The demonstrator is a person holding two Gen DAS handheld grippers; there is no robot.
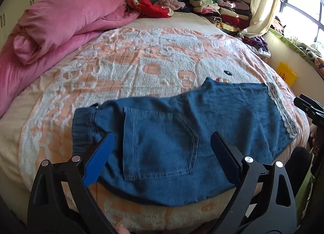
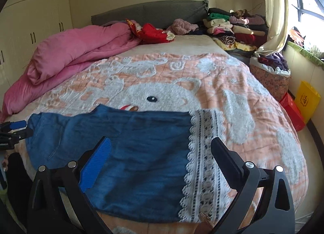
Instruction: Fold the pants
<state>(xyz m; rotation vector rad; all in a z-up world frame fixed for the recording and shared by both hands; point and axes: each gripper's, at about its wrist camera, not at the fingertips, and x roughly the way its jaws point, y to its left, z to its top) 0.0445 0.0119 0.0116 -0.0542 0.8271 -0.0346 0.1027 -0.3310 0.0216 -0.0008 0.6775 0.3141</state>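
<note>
Blue denim pants (image 1: pixel 162 128) (image 2: pixel 131 149) lie flat across the near edge of the bed, folded lengthwise, with a back pocket (image 1: pixel 160 143) facing up. At their right end is a white lace hem (image 2: pixel 204 163) (image 1: pixel 283 108). My left gripper (image 1: pixel 162 138) hovers open over the pocket and waistband end, with nothing between its fingers. The right gripper (image 2: pixel 161 140) is open too, above the hem end, and holds nothing. Each gripper also shows at the edge of the other view: the right gripper (image 1: pixel 309 108) and the left gripper (image 2: pixel 14 128).
The pants rest on a peach and white blanket (image 1: pixel 141 62). A rolled pink duvet (image 1: pixel 60 23) lies along the left side. Stacks of folded clothes (image 1: pixel 222 9) stand at the headboard. Beside the bed on the right are a laundry basket (image 2: pixel 269 78), a red box (image 2: pixel 292 112) and a yellow bag (image 2: pixel 307 100).
</note>
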